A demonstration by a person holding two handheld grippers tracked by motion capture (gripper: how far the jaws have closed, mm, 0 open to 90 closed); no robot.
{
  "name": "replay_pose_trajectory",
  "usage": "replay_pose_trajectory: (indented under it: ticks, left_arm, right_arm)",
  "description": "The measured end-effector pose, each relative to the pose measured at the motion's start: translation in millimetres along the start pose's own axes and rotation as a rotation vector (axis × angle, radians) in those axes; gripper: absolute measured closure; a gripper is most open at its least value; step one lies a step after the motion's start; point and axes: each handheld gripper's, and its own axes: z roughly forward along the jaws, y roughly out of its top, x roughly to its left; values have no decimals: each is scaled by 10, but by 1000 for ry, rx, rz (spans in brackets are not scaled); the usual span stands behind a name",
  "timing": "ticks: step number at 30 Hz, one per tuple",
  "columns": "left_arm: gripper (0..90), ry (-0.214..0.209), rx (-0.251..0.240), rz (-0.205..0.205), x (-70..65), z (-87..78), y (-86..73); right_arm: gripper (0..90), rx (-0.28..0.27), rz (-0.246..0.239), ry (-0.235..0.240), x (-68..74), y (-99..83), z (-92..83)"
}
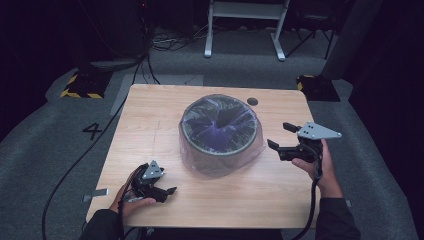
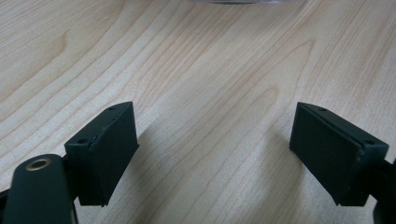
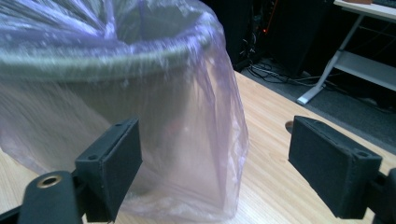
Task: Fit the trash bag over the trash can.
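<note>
Beside the lined bin, the raised right gripper and low left gripper both gape empty.

The desk is pale wood with a smooth, matt grain. A thin, glossy, crinkled purple plastic bag lines and overhangs a grey bin. Each tool's pads look matt black and finely textured.

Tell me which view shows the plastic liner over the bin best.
The high view: the whole plastic liner shows, draped over the bin rim and skirting onto the table. The right gripper view shows one near side, close up. The left gripper view catches a sliver at its top edge.
</note>
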Motion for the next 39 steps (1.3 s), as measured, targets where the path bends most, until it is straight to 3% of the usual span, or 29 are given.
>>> replay_pose_trajectory:
  ticks: [9,22,25,32,39]
  left_arm:
    - [146,0,0,0,0,0,0]
    - [147,0,0,0,0,0,0]
    - [147,0,0,0,0,0,0]
    - [147,0,0,1,0,0,0]
    - [146,0,0,0,0,0,0]
  right_arm:
    - [173,-15,-27,29,49,248,52]
    - [167,-18,-35,110,142,614,336]
    - [166,-18,-58,121,188,700,369]
    - [164,1,-83,130,252,830,448]
    - [160,58,-87,155,298,906,616]
